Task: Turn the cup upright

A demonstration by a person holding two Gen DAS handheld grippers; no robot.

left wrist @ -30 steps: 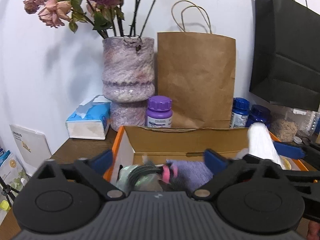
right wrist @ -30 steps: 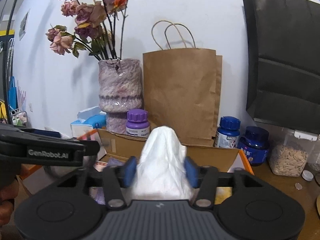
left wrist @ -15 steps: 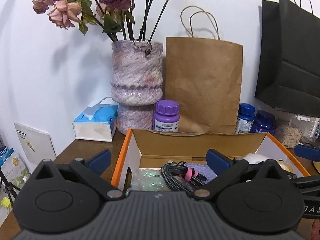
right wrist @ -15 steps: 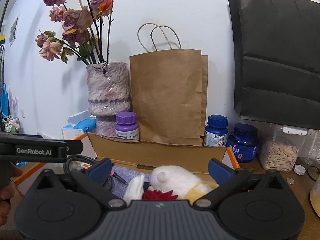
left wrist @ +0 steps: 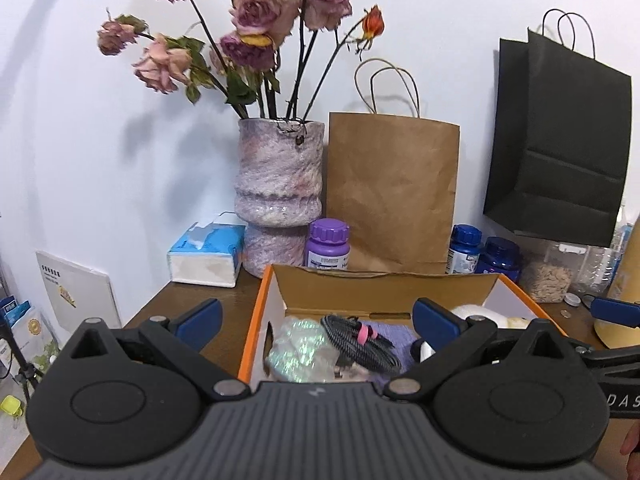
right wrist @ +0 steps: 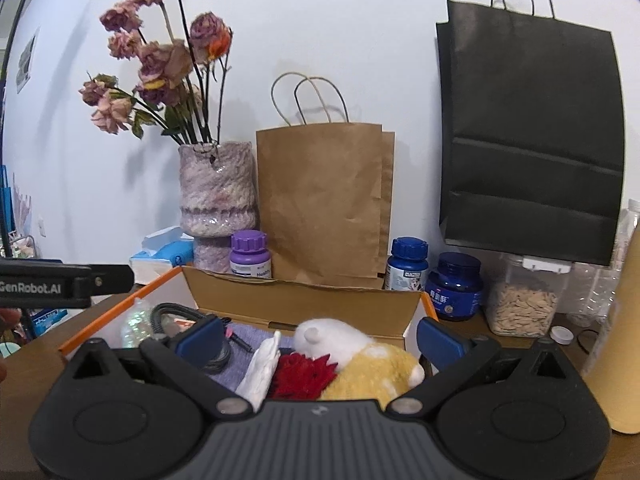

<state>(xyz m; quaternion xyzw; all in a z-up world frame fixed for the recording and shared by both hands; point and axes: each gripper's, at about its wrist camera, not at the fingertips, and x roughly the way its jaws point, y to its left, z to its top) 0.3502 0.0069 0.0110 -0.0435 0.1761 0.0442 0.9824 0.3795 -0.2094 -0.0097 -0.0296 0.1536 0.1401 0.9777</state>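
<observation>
Our left hand-held gripper [left wrist: 318, 318] hung spread and empty above the coiled cable [left wrist: 360, 340] in the orange box [left wrist: 256, 320]. We could not surely tell the cup; a white flattened item [right wrist: 262, 364] lay in the box against the plush toy [right wrist: 368, 364]. Our right hand-held gripper [right wrist: 320, 338] gaped empty above that toy.

cut off right edge: tan cone [right wrist: 622, 344] | hidden behind black paper bag [right wrist: 532, 128]: seed jar [right wrist: 524, 304] top | bottle labels [right wrist: 406, 278]: unreadable
</observation>
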